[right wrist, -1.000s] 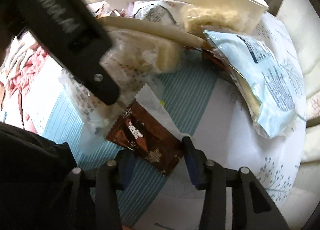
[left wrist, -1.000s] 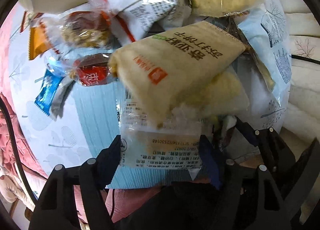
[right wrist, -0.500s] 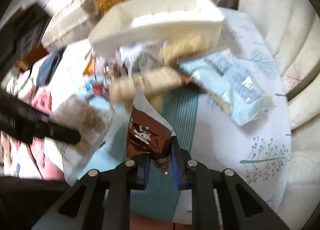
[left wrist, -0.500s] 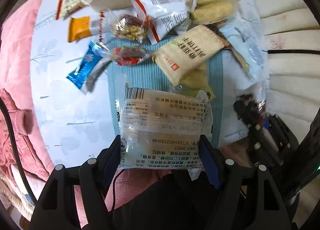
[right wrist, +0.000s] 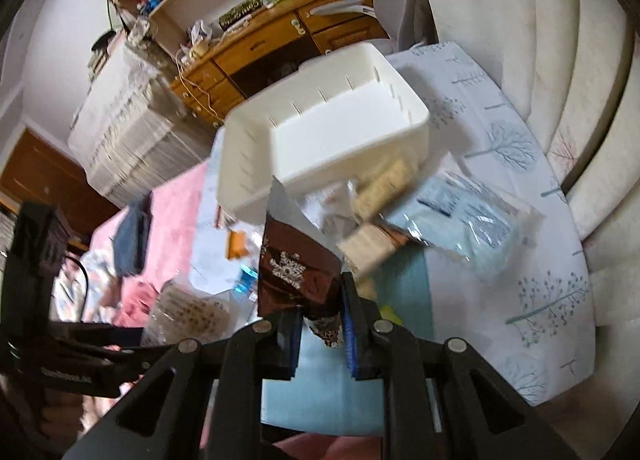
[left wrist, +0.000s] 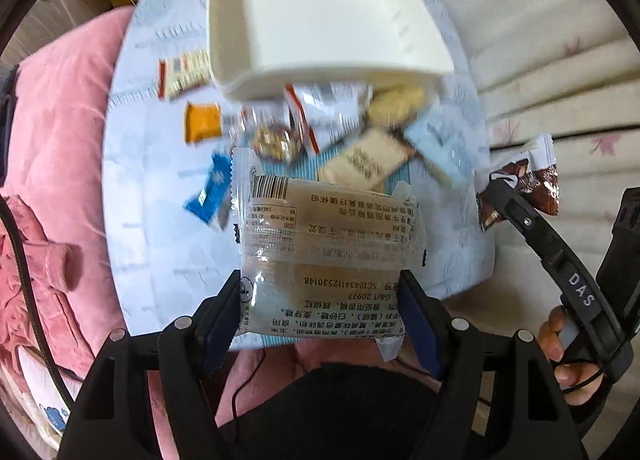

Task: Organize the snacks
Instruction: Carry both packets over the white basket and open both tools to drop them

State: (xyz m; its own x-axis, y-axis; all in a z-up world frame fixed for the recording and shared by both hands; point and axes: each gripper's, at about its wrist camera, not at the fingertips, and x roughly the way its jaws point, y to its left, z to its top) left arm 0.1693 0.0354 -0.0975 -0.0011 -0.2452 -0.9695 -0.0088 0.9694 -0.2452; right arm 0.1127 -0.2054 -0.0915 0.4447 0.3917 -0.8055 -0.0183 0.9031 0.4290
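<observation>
My left gripper (left wrist: 320,312) is shut on a clear-wrapped beige pastry packet (left wrist: 324,252), held well above the table. My right gripper (right wrist: 320,316) is shut on a brown snack packet (right wrist: 296,272) with a white snowflake; that packet also shows at the right of the left wrist view (left wrist: 524,188). The empty white bin (left wrist: 320,16) stands at the far side of the table; it also shows in the right wrist view (right wrist: 332,128). Several loose snacks lie in front of it: a beige cracker pack (left wrist: 364,164), an orange packet (left wrist: 202,122), a blue packet (left wrist: 212,192).
A pale blue bag (right wrist: 468,220) lies at the table's right. The table has a white tree-print cloth (right wrist: 532,260) with a teal striped runner. A pink blanket (left wrist: 56,148) lies to the left, cream cushions (left wrist: 540,40) to the right, a wooden desk (right wrist: 280,40) behind.
Both grippers have risen and pulled back from the snack pile, each carrying its packet. The bin's inside has come into view.
</observation>
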